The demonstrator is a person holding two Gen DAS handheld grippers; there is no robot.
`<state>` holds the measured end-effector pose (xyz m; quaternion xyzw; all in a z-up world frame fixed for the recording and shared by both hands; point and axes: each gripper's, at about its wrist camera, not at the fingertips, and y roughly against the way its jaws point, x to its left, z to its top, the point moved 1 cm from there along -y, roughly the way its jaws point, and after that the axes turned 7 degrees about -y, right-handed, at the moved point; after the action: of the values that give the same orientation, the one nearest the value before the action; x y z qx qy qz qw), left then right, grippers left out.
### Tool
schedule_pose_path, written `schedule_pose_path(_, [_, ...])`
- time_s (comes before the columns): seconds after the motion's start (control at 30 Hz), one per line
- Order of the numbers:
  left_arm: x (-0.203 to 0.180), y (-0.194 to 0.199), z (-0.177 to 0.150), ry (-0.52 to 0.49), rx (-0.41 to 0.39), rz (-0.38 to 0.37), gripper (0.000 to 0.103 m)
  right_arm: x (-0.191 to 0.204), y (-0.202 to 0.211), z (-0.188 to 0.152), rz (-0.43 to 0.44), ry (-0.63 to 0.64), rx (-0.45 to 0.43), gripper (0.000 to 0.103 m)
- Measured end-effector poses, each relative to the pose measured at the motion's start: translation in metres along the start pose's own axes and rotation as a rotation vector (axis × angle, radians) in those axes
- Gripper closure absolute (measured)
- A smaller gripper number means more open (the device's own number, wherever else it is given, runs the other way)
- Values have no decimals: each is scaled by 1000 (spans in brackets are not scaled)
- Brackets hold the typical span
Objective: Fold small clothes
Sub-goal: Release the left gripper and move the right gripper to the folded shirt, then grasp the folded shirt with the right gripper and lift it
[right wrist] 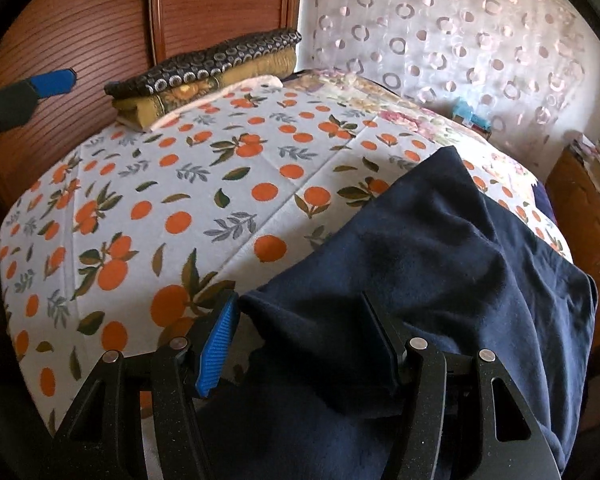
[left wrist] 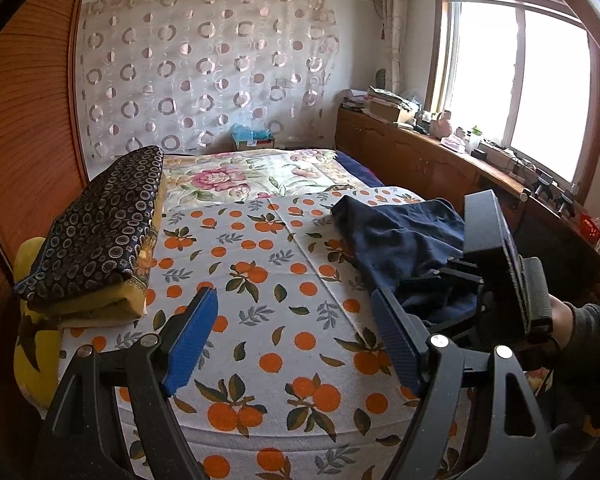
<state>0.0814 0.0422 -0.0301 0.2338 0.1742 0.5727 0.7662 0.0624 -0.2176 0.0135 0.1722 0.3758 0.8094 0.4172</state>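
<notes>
Right gripper (right wrist: 300, 344), jaws apart, straddles crumpled navy cotton garment (right wrist: 440, 240) on orange-print bedsheet (right wrist: 180, 200); left gripper (left wrist: 296, 344) open, idle. Risk: bunched cloth w/ shallow pinch slips.

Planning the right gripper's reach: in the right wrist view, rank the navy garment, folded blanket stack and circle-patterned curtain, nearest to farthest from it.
1. navy garment: between the right gripper fingers.
2. folded blanket stack: far left on the bed.
3. circle-patterned curtain: behind the bed, upper right.

Daylight floods in from the blown-out window (left wrist: 516, 88) — the bed (left wrist: 284, 264) evenly lit, shadows soft. Both views sharp, with heavy fisheye bending and dark corners.
</notes>
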Motion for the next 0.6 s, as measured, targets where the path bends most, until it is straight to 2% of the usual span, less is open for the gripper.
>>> schedule_pose_path(0.03, [0, 0, 0, 1, 0, -3, 23, 0, -1, 0, 8, -6, 3, 41])
schedule_pose_path(0.07, [0, -1, -1, 1, 0, -5, 23, -1, -1, 2, 15, -13, 3, 47])
schedule_pose_path(0.13, [-2, -1, -1, 0, 1, -9, 23, 4, -9, 8, 0, -15, 5, 67])
schedule_pose_path(0.17, [-3, -2, -2, -1, 2, -11, 23, 3, -9, 9, 11, -18, 6, 90])
schedule_pose_path(0.2, [-5, -2, -2, -2, 2, -13, 23, 5, -13, 14, 21, -29, 1, 93])
schedule_pose_path(0.37, [-12, -4, -3, -8, 5, -26, 23, -11, 18, 26, 16, -86, -113, 97])
schedule_pose_path(0.5, [-18, -7, -4, -15, 11, -40, 23, -46, 50, 35, -29, -140, -200, 97])
schedule_pose_path(0.6, [-22, -9, -4, -21, 17, -49, 23, -77, 64, 41, -89, -167, -225, 98])
